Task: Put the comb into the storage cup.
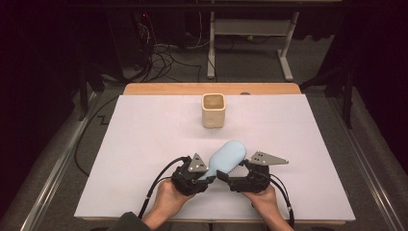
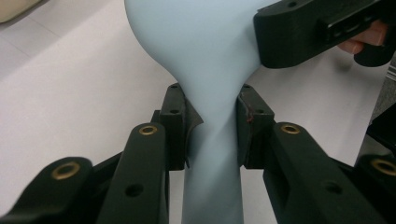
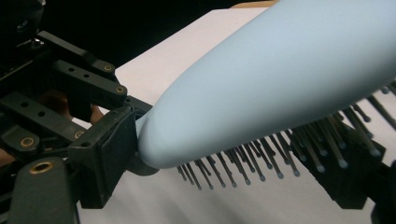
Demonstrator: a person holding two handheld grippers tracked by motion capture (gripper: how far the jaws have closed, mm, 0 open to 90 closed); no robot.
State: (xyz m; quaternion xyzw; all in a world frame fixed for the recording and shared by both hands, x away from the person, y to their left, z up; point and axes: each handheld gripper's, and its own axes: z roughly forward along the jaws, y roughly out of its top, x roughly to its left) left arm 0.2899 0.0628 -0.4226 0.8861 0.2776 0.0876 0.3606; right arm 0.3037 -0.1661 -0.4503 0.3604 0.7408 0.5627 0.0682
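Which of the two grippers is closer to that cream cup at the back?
Neither clearly. The left gripper clamps the blue hairbrush by its handle, the right gripper sits at its bristles; both stay well short of the cup.

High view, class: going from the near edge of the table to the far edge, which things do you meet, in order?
Left hand and right hand → left gripper and right gripper → blue hairbrush → beige cup.
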